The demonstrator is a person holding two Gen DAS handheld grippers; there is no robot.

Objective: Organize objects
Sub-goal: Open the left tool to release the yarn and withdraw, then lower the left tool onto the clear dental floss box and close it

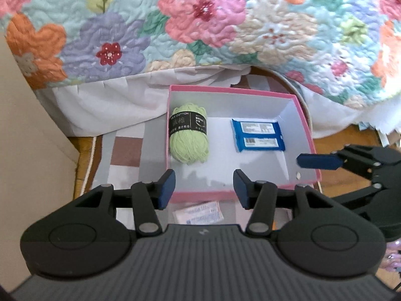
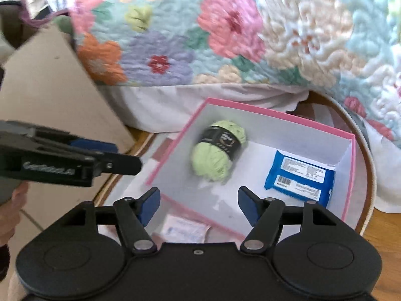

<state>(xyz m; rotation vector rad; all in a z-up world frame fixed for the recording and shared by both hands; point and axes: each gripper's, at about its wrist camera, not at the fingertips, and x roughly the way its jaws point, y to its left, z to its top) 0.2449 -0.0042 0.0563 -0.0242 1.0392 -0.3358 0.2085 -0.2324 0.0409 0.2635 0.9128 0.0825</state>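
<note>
**Tech A:** Report the jaw condition on both units.

**Tech B:** The left gripper (image 1: 204,188) has its jaws spread wide with nothing between the pads. The right gripper (image 2: 199,207) is the same: spread and empty. Both hover at the near wall of the pink box (image 1: 307,128), lower centre of each frame.

**Tech A:** Location of the task items?

**Tech B:** Two are inside the box. The green yarn ball (image 1: 188,135) lies against the box's left wall, centre-left of the left wrist view. The blue wipes pack (image 1: 258,135) lies flat, label up, right of centre and well apart from the yarn. The spacing probably leaves floor area for further items (a judgement only). A small white-and-pink packet (image 1: 199,213) lies outside the box, just beside its near wall, bottom centre, partly hidden under the gripper body. It is probably the next item to load, which would explain the spread jaws.

**Tech A:** View differences?

**Tech B:** The left wrist view shows the yarn label sharply, and the right gripper entering from the right edge. The right wrist view blurs the yarn but shows the left gripper (image 2: 120,160) side-on at the left edge, plus a cardboard panel (image 2: 50,82) in the upper left. Both show the floral quilt (image 1: 200,17) across the top.
</note>
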